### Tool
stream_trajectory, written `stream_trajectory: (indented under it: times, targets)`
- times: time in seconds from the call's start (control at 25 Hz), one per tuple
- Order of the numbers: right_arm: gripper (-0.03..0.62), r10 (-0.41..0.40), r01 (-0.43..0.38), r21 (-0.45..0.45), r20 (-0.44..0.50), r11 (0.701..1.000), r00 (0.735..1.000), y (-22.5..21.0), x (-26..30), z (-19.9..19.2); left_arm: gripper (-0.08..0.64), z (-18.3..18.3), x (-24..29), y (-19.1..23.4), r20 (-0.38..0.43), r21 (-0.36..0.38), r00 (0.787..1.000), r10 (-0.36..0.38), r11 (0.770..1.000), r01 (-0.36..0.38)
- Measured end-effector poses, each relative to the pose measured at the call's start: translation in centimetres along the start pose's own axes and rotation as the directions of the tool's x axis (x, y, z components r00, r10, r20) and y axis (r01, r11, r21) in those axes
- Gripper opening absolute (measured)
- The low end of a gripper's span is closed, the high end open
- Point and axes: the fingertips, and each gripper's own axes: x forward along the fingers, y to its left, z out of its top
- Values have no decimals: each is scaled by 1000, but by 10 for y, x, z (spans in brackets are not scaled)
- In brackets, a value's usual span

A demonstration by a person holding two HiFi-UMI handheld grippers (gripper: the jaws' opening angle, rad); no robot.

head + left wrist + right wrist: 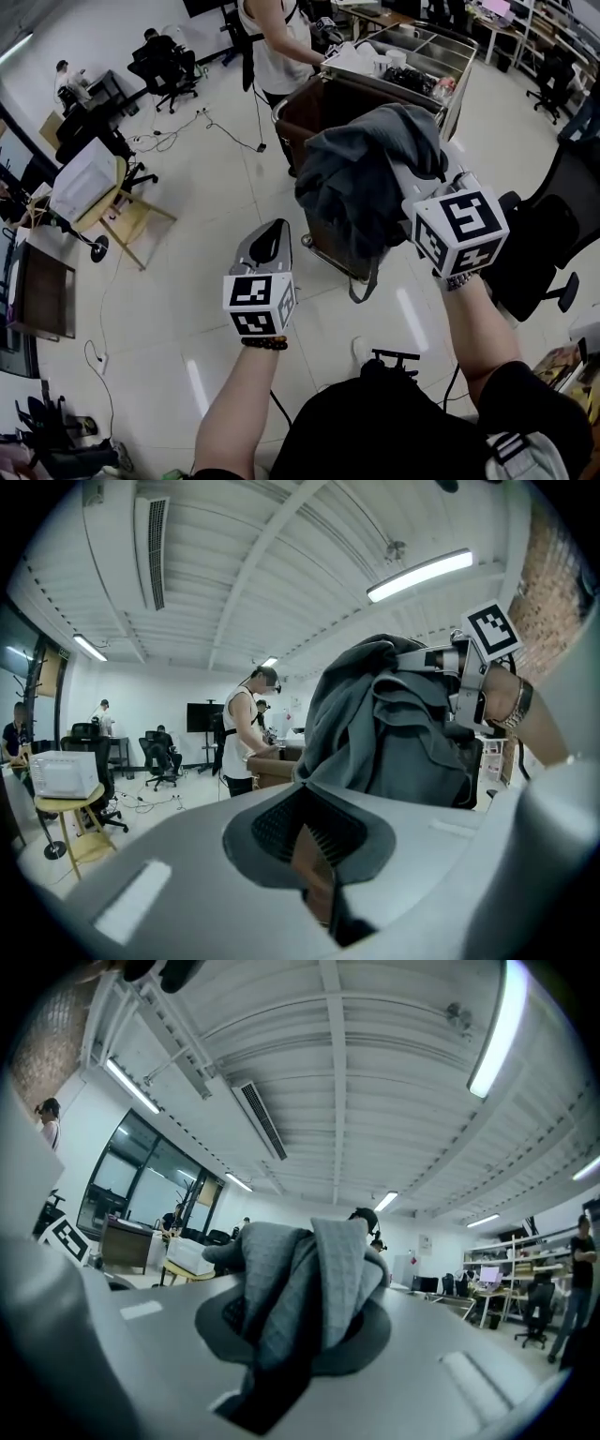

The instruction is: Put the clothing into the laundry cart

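Note:
A bundle of grey clothing (366, 178) hangs from my right gripper (417, 192), which is shut on it and holds it above the brown laundry cart (305, 111). In the right gripper view a fold of the clothing (300, 1279) bulges out between the jaws of the right gripper (300, 1321). My left gripper (272, 232) is lower and to the left, beside the cart, and shut with nothing in it. The left gripper view looks past the closed left gripper (314, 855) to the hanging clothing (394, 724) and the cart (272, 766) behind it.
A person in a white sleeveless top (277, 47) stands at the cart's far side. A metal table with bins (441, 47) is behind the cart. A black office chair (553, 244) stands at the right. A stool with a white box (84, 178) and floor cables (178, 136) lie to the left.

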Motion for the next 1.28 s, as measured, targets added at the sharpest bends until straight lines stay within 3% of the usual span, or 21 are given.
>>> stream_trajectory:
  times: [0.28,0.52,0.8,1.08,1.28]
  targets:
    - [86,-35,35,-10,48,999,998,-38,23,19,3,22,31,-1,20,11,1000,-3,1000,2]
    - [86,-68,69,-30,26,997,997,-72,62,2,3,20,60,15,2,5,1000,22,1000,-22]
    - [89,-79,77,-22,-120,997,990,-104,112,-57,3,18,92,36,-32,-13,999,44,999,-45]
    - [103,-63,67,5,-271,998,961,-123,129,-121,3,1,114,34,-60,-15,997,45,999,-46]
    - [184,-10,20,22,-365,1000,931,-122,135,-157,3,-5,125,34,-66,-16,997,43,999,-44]
